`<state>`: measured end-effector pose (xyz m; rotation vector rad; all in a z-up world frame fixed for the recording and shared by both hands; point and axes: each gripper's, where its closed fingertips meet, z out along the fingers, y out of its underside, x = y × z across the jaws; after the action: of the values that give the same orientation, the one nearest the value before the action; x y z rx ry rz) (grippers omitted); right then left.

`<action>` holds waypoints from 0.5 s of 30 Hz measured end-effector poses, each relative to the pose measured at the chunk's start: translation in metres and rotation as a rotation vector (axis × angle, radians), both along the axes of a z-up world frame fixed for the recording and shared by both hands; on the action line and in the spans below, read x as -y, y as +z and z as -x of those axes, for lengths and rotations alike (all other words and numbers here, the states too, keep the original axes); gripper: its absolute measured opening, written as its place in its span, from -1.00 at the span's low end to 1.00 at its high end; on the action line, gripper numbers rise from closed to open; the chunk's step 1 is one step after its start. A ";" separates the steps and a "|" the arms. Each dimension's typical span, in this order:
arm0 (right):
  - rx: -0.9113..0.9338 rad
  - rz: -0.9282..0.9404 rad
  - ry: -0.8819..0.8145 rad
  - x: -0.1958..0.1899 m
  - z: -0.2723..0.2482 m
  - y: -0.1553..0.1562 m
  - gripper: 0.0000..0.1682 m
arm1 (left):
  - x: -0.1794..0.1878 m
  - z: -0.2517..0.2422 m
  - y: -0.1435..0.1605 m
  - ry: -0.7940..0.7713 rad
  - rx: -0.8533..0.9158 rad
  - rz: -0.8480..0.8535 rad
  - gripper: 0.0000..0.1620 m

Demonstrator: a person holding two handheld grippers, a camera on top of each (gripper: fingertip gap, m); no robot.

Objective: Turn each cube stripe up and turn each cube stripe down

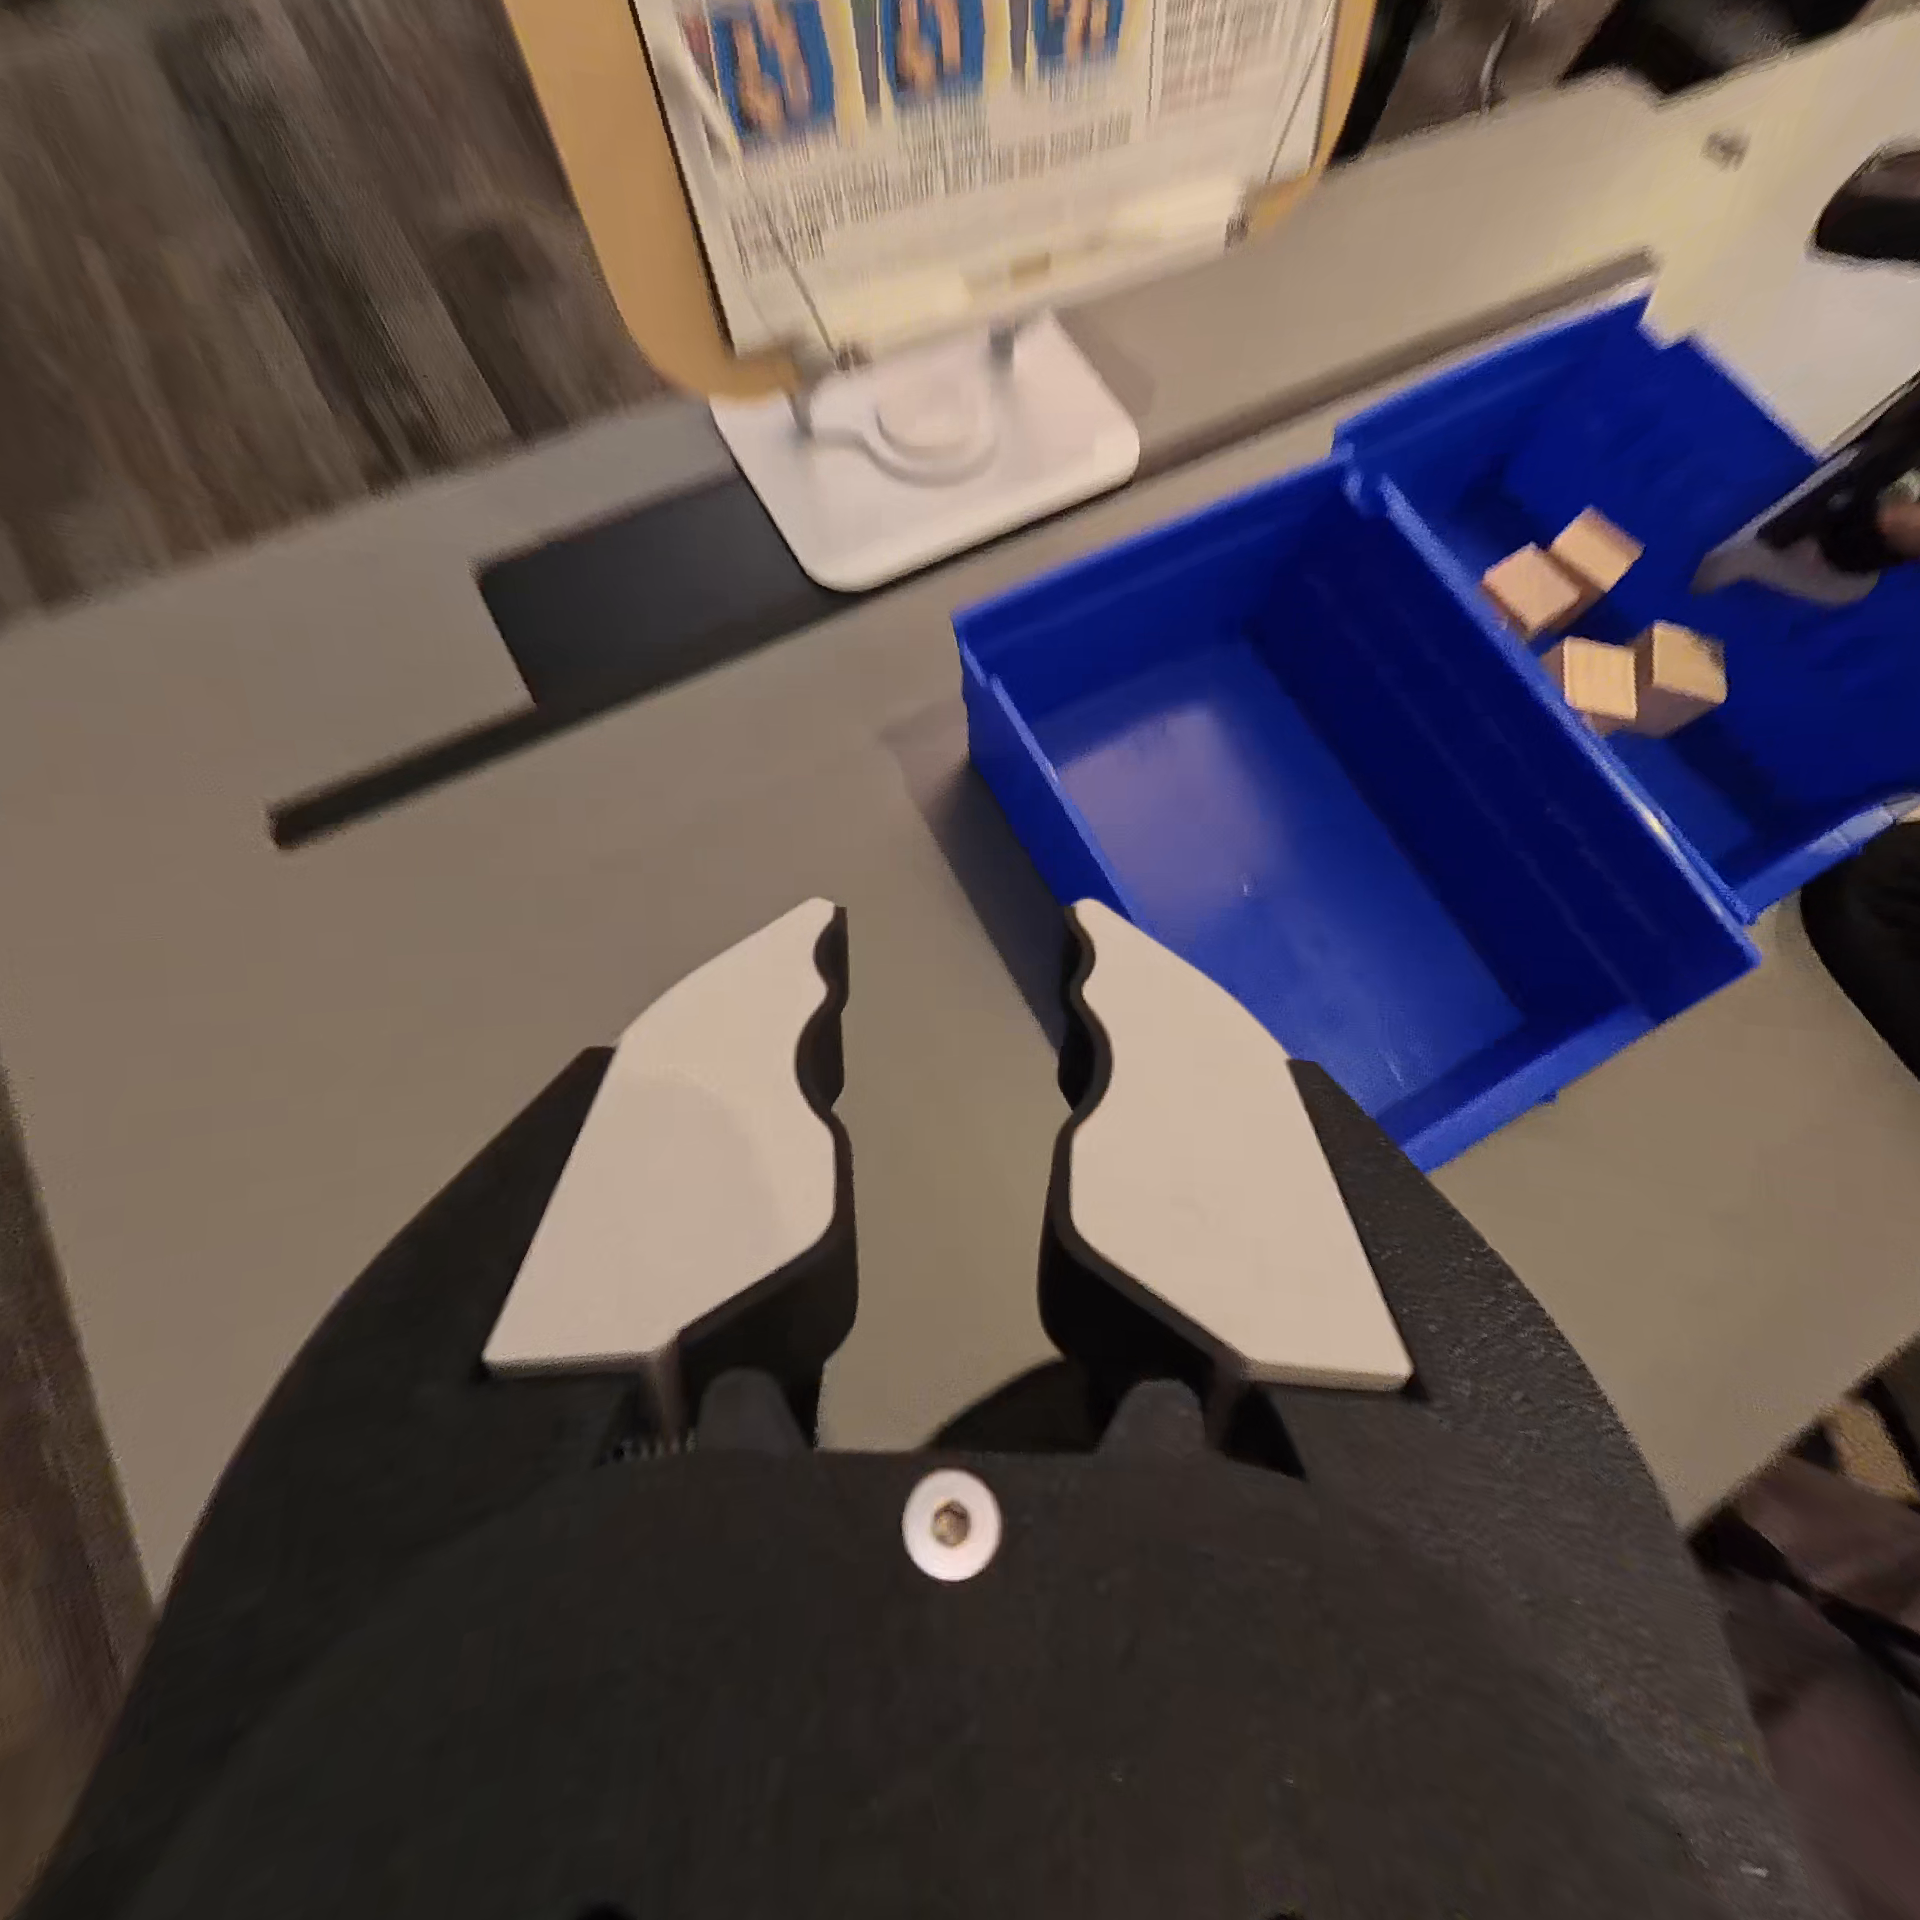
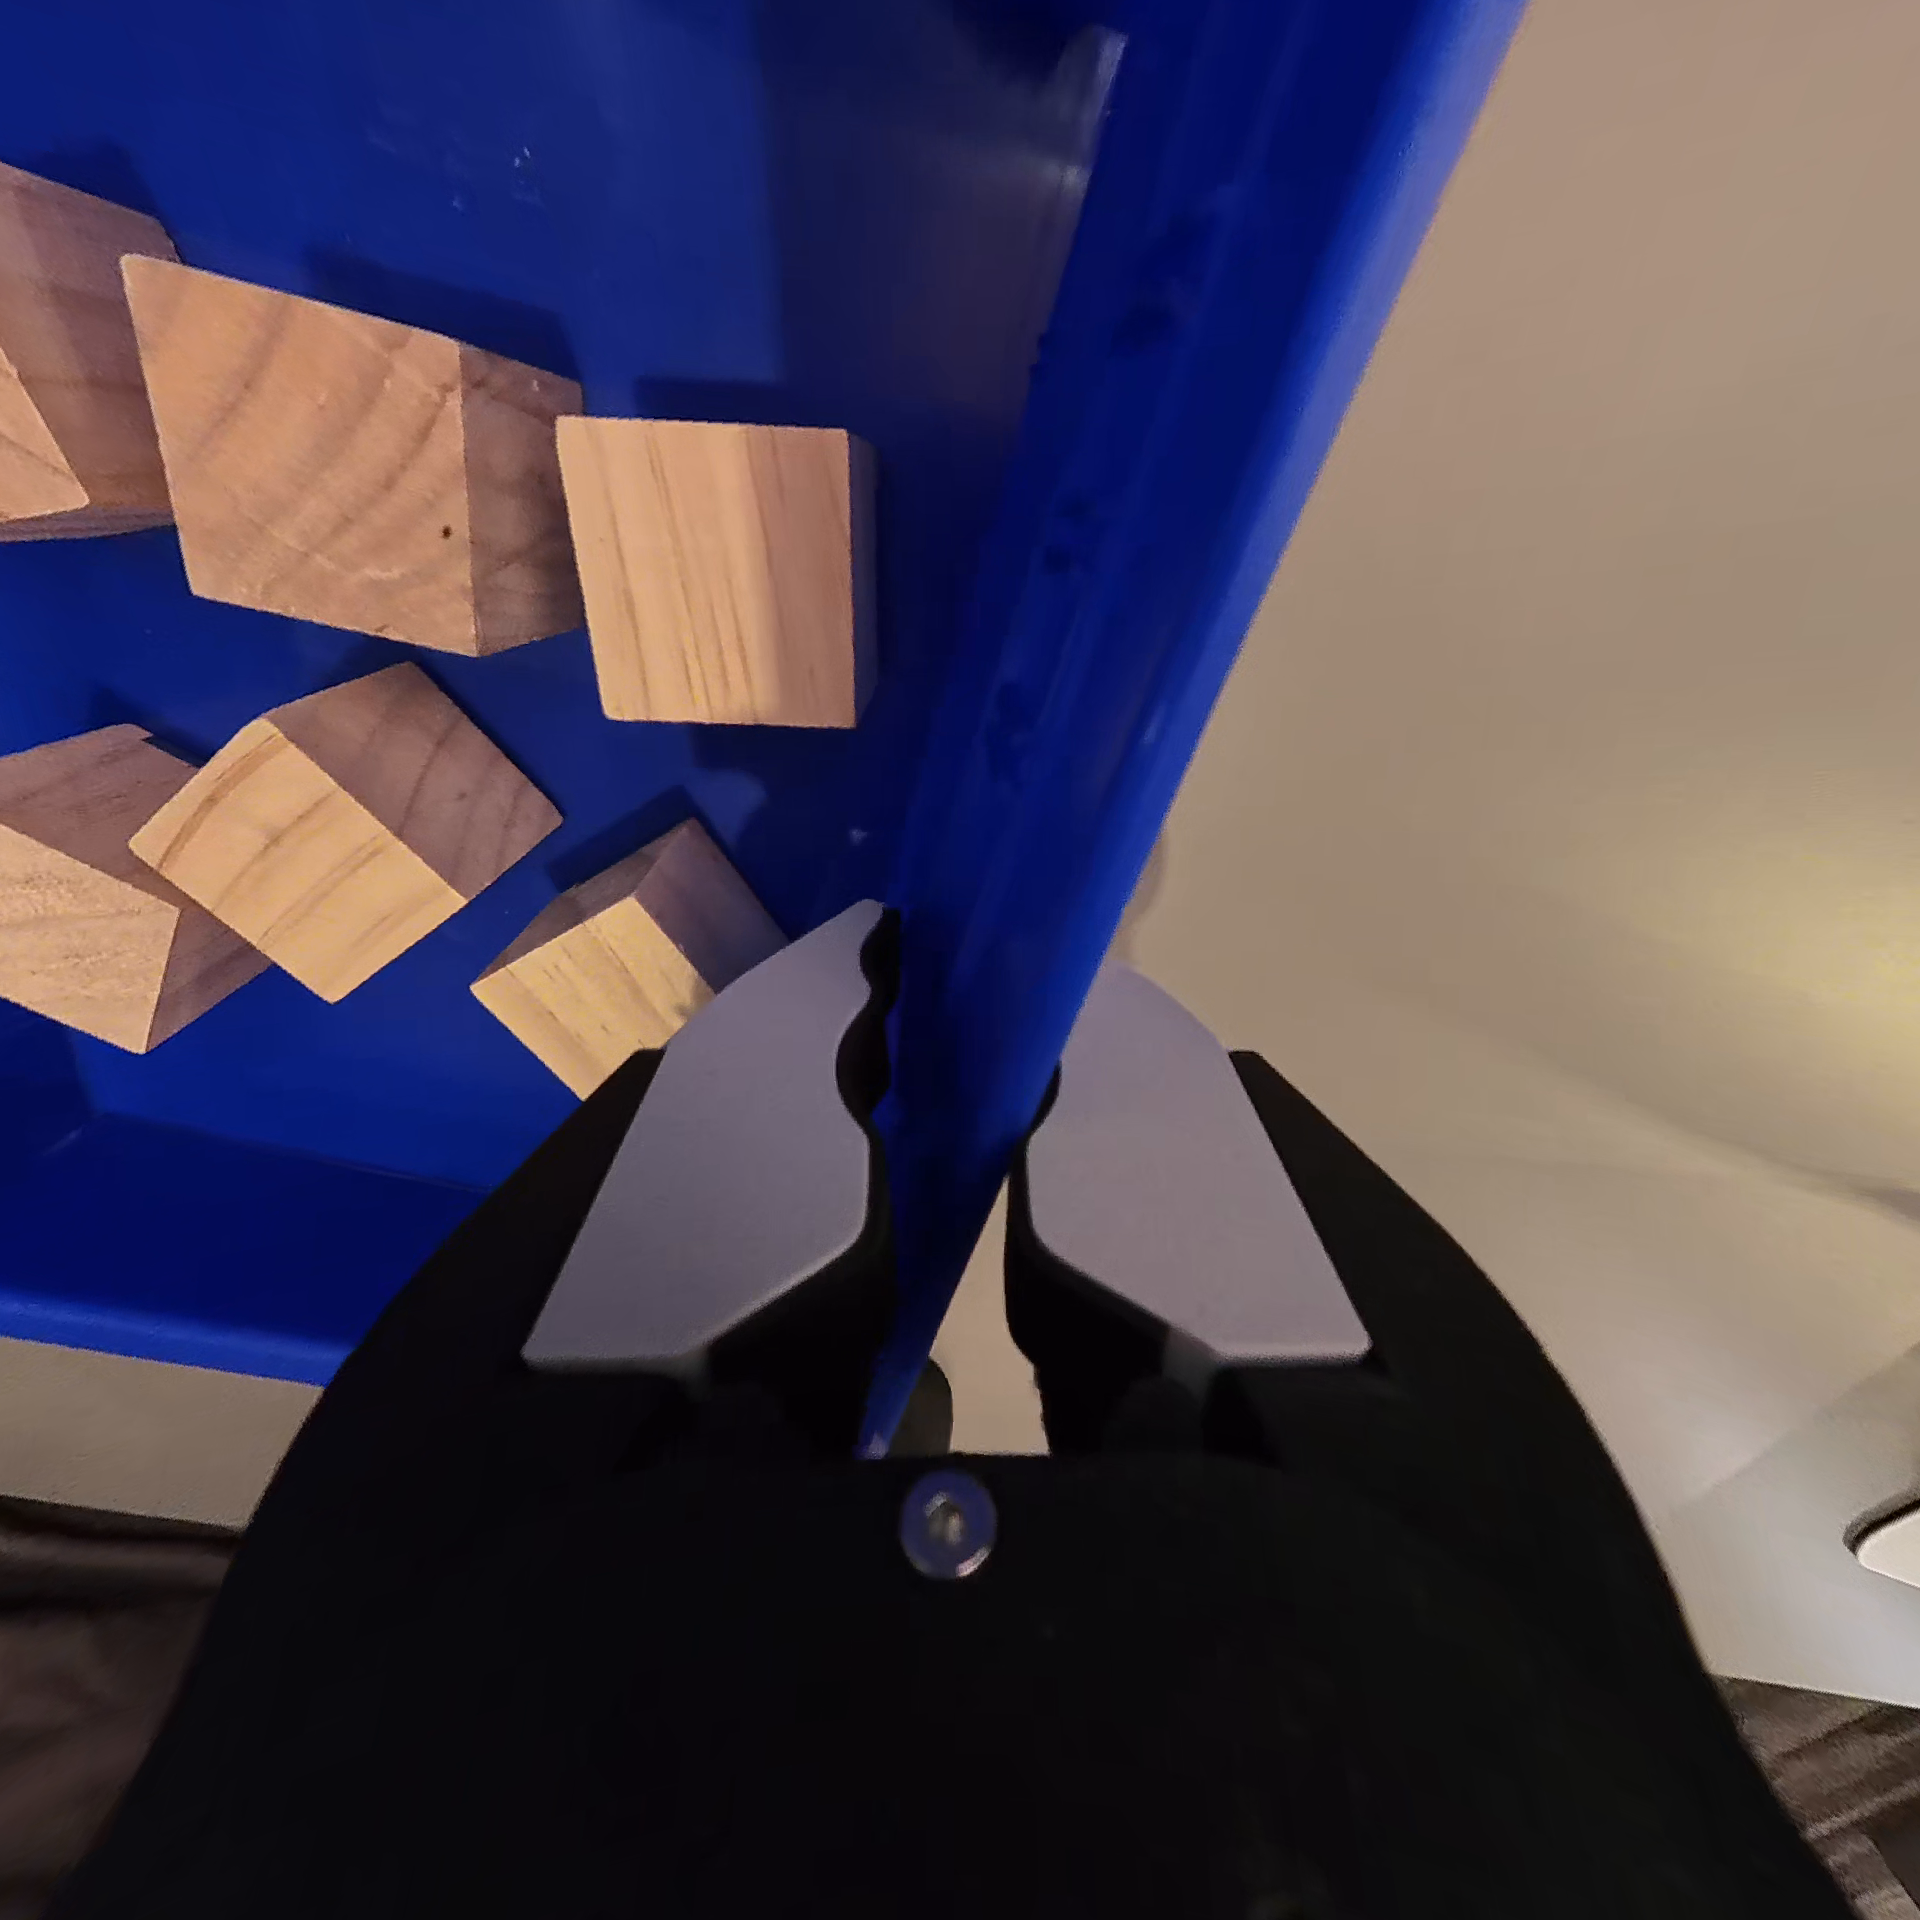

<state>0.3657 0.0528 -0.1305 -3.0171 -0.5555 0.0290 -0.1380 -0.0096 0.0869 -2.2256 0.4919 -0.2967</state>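
Observation:
Several plain wooden cubes point(image 2: 717, 571) lie loose in a blue bin point(image 2: 1091, 520); no stripe shows on the faces I see. My right gripper point(image 2: 987, 966) is shut on this bin's side wall, one finger inside and one outside. In the left wrist view the same cubes point(image 1: 1595, 681) sit in the far bin point(image 1: 1558, 384), with the right gripper point(image 1: 1766, 551) at its right side. A second, empty blue bin point(image 1: 1049, 790) stands against it. My left gripper point(image 1: 956, 920) is open and empty above the grey table point(image 1: 520, 987), just left of the empty bin.
A white stand holding a printed sheet point(image 1: 935, 457) is at the back of the table. A dark cut-out point(image 1: 623, 613) runs across the table behind my left gripper. The table's left edge drops to wood flooring point(image 1: 260, 312).

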 end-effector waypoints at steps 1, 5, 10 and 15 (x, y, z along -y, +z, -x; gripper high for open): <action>0.006 -0.008 -0.003 -0.001 0.000 0.000 -0.76 | 0.001 0.003 0.014 0.000 0.005 -0.076 -0.54; 0.030 -0.016 -0.028 -0.002 -0.001 0.000 -0.75 | 0.001 0.016 0.043 0.053 -0.007 -0.279 -0.55; 0.068 -0.054 0.021 -0.003 -0.003 -0.001 -0.67 | 0.002 0.013 0.061 0.048 -0.052 -0.394 -0.55; 0.124 -0.072 0.048 -0.004 -0.007 -0.001 -0.59 | 0.022 0.031 0.103 0.121 -0.086 -0.697 -0.60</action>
<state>0.3724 0.0571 -0.1313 -2.9502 -0.6249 -0.1727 -0.1693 -0.0316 0.1903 -1.5807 0.4218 0.0395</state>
